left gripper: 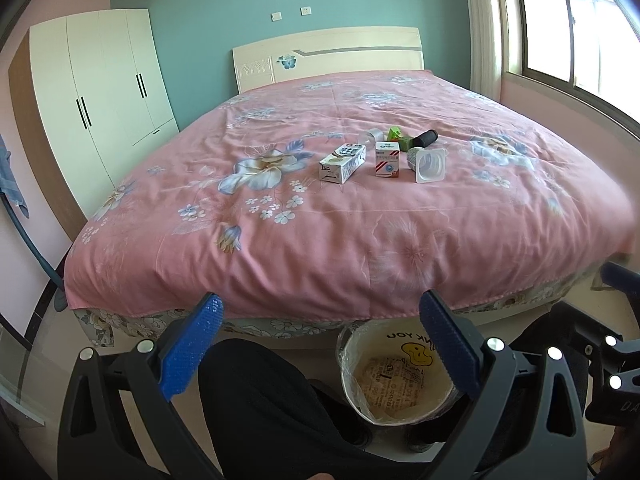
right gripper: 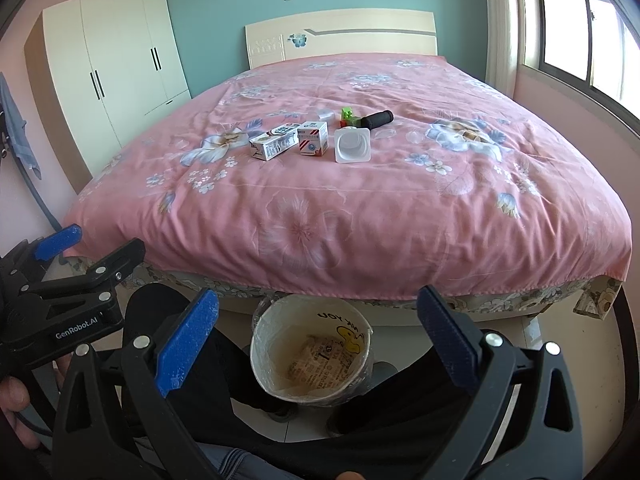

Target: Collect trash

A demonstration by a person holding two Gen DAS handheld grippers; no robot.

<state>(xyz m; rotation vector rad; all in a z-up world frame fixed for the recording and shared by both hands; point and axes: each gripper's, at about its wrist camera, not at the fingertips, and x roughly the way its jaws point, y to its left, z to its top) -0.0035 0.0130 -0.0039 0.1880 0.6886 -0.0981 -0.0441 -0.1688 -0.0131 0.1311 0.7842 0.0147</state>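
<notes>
- My left gripper is wide open, and its two blue fingers hold nothing.
- My right gripper is wide open too, with nothing between its blue fingers.
- Both grippers hang low near the foot of the bed, well apart from the trash on it.
- From the right camera I can see the left gripper off to the side, with a bit of a hand holding it.
- The bed has a pink cover with big flowers on it.
- The trash sits in a little bunch near the middle of the bed.
- A white milk carton lies on its side at the left of the bunch.
- A small red and white box stands just beside the carton.
- A white plastic cup lies tipped over next to the box, with its open mouth facing me.
- Behind them is a black roll, a green thing and a small clear cup; I cannot tell just what the green thing is.
- A round trash bin stands on the floor at the foot of the bed, between the person's legs in dark trousers.
- The bin has a plastic bag in it with a yellow duck picture, and some printed paper lies at the bottom.
- A white wardrobe stands by the wall on the left, and a window is on the right.
</notes>
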